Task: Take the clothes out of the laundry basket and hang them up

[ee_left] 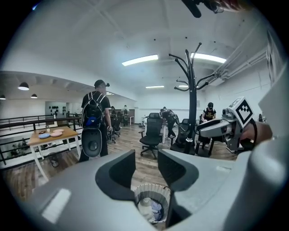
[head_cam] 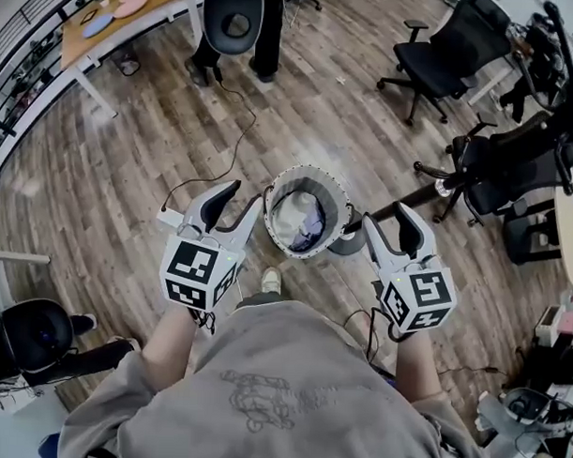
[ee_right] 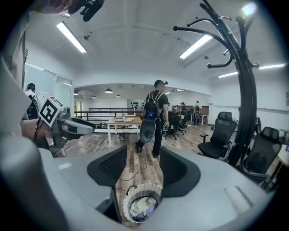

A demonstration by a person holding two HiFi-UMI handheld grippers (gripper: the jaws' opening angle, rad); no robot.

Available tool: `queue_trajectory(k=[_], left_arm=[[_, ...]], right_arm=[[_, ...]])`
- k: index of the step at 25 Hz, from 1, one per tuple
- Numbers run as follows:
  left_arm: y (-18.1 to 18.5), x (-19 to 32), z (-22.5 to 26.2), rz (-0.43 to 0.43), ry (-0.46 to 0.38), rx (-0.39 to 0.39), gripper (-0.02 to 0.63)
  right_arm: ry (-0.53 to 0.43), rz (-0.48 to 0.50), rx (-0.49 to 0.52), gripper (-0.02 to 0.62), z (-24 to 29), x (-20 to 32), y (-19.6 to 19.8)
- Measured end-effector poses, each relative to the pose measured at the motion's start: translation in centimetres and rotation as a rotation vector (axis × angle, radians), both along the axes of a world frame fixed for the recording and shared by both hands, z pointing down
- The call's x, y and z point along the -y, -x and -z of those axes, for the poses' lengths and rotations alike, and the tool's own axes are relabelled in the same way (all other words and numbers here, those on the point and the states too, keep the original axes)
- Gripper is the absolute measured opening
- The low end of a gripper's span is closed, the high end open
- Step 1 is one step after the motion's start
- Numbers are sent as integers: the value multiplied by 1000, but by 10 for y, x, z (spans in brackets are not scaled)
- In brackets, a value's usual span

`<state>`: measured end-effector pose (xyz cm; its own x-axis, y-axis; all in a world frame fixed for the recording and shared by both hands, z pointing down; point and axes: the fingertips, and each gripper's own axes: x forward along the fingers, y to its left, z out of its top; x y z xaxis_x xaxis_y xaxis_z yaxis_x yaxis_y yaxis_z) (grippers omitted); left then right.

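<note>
A round grey laundry basket (head_cam: 309,172) stands on the wood floor in front of me, with white and bluish clothes (head_cam: 304,222) bunched inside. My left gripper (head_cam: 243,199) hovers at its left rim and my right gripper (head_cam: 382,223) to its right. Both are open and hold nothing. In the left gripper view the basket (ee_left: 152,188) and clothes (ee_left: 151,210) show below the parted jaws of the left gripper (ee_left: 146,168). The right gripper view shows the basket (ee_right: 140,188) under the right gripper (ee_right: 143,169). A black coat rack (ee_left: 192,90) rises just right of the basket, its base (head_cam: 348,242) touching the basket's side.
A person with a backpack (head_cam: 233,20) stands beyond the basket, near a wooden table (head_cam: 115,20). A black cable (head_cam: 231,142) trails across the floor. Office chairs (head_cam: 453,41) crowd the right side, and another chair (head_cam: 29,336) is at my left.
</note>
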<state>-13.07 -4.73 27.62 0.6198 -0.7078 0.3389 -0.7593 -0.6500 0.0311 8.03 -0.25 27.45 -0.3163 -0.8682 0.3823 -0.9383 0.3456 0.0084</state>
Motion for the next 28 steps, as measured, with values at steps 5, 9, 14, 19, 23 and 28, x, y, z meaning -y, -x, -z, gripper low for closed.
queue_trajectory(k=[5, 9, 14, 19, 23, 28], left_arm=[[2, 33, -7, -50, 48, -46, 156], [4, 46, -11, -73, 58, -46, 156], [3, 51, -14, -93, 57, -28, 156], [-2, 53, -24, -78, 84, -34, 156], [-13, 55, -27, -74, 88, -28, 156], [-18, 58, -41, -44, 114, -4, 156]], right_arm=[[19, -37, 1, 247, -7, 25, 10], [26, -69, 9, 247, -12, 33, 12], [52, -95, 11, 247, -19, 34, 7], [67, -87, -3, 249, -21, 37, -3], [86, -80, -6, 249, -28, 45, -14], [141, -53, -3, 249, -52, 58, -25]])
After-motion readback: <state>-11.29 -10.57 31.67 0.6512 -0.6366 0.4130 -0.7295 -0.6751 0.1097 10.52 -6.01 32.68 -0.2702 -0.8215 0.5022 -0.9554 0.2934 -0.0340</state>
